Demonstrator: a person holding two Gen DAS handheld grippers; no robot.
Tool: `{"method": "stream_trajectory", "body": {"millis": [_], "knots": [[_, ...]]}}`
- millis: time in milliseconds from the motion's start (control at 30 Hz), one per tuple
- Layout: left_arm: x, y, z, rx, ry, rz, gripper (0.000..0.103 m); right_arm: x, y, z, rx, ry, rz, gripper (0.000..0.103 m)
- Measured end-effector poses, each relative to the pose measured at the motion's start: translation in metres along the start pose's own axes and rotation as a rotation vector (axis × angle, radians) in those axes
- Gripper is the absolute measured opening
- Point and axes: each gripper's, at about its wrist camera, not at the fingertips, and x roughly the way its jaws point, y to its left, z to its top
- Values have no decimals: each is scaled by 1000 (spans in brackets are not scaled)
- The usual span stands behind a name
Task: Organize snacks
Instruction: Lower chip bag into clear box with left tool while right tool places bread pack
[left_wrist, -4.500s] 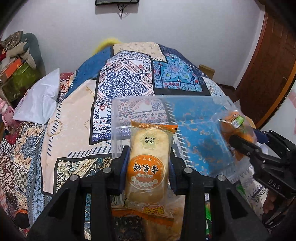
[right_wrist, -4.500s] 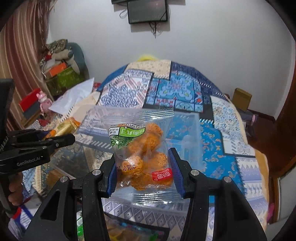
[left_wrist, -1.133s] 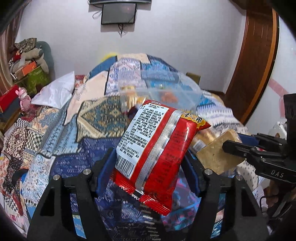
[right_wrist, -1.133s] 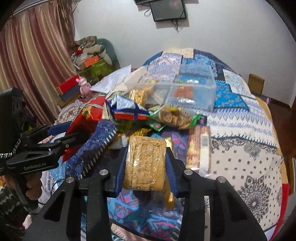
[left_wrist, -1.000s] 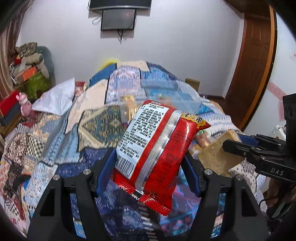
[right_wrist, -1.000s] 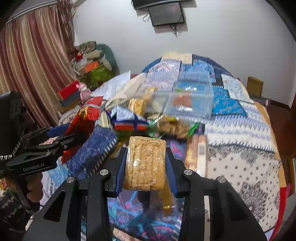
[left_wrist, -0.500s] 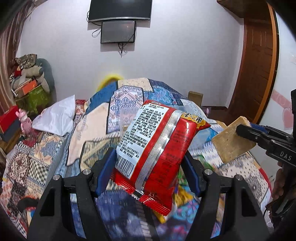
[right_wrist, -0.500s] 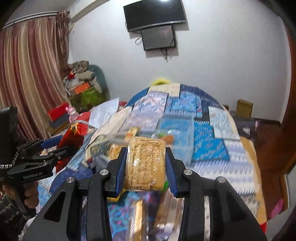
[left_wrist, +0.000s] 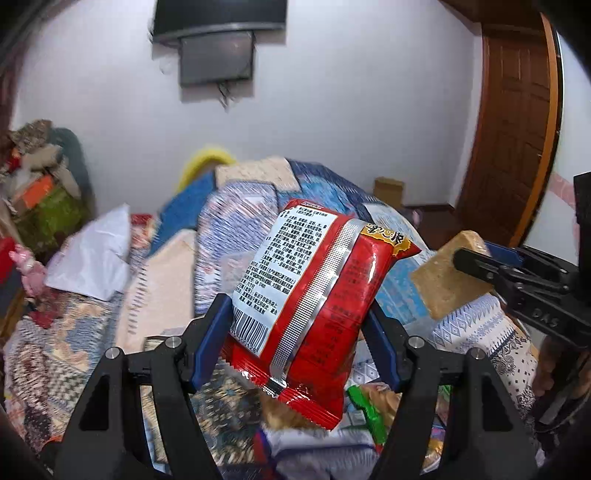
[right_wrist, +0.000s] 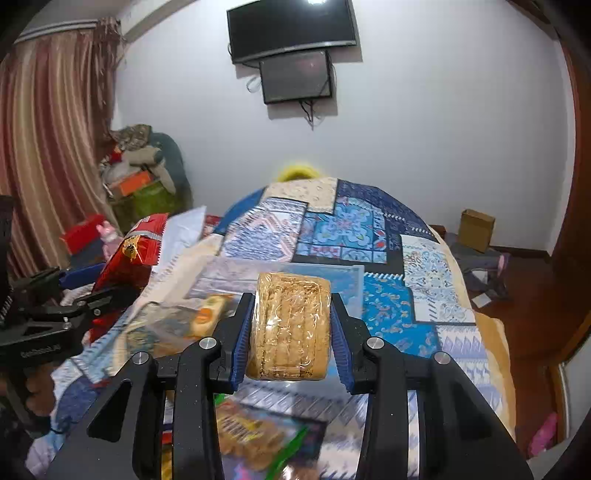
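My left gripper (left_wrist: 299, 332) is shut on a red snack bag (left_wrist: 317, 291) with white printed text and a barcode, held up above the bed. My right gripper (right_wrist: 290, 343) is shut on a tan wrapped biscuit pack (right_wrist: 290, 328). The clear plastic bin (right_wrist: 347, 280) lies on the quilt just beyond the biscuit pack, with a yellow-orange pack (right_wrist: 207, 314) inside. In the left wrist view the right gripper (left_wrist: 476, 266) holds the biscuit pack (left_wrist: 443, 284) at the right. In the right wrist view the left gripper (right_wrist: 107, 291) holds the red bag (right_wrist: 129, 258) at the left.
Loose snack packs lie on the patterned quilt (right_wrist: 388, 236) below both grippers, among them a green-edged pack (left_wrist: 373, 406) and a cookie bag (right_wrist: 251, 432). A white pillow (left_wrist: 92, 258) and piled clutter (right_wrist: 140, 173) are at the left. A wooden door (left_wrist: 513, 122) is at the right.
Both grippers have risen and moved forward toward the bin with their packs still held. The snack pile has dropped lower in both views.
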Motion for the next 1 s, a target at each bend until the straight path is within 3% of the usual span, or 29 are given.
{"method": "stream_trajectory", "body": {"millis": [300,500,567,600,667,867,1000], "knots": [[59,-1,16,58,80,23,69,46,-10,-7,-20,79,-40,35],[73,1,19,18,149,39,69,67,-8,-17,-28,155,-46,36],[71,0,19,25,151,46,72,70,-6,-19,-30,189,-40,37],[69,-1,19,34,148,54,80,70,-4,-18,-33,186,-46,39],[61,-5,18,56,122,71,86,62,-2,-16,-45,174,-64,47],[27,-14,13,95,73,89,86,29,-2,-5,-34,118,-30,53],[0,-15,0,90,49,103,95,1,0,-6,-46,99,-30,56]]}}
